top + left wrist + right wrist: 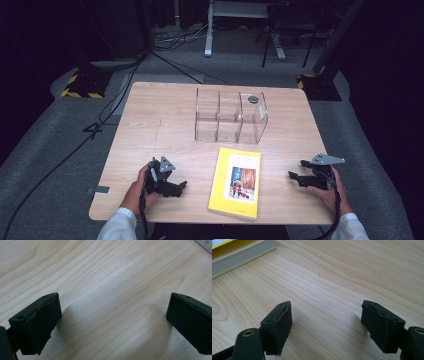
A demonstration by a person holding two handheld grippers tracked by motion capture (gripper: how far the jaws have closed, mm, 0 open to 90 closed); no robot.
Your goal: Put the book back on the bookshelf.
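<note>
A yellow book (236, 181) lies flat near the table's front edge, between my two grippers. My left gripper (180, 187) rests low over the wood to the left of the book, its jaws pointing toward it. In the left gripper view the left gripper (113, 307) stands open over bare wood. My right gripper (296, 169) sits to the right of the book. The right gripper (327, 308) is open with nothing between its fingers, and the book's page edge (239, 253) shows at the upper left. A clear three-compartment organizer (231, 117) stands behind the book.
A small dark round thing (253, 99) shows at the organizer's right compartment; I cannot tell whether it is inside. The wooden table (160, 125) has bare wood at left and right. Cables (120, 95) and stand bases (82, 85) lie on the floor beyond.
</note>
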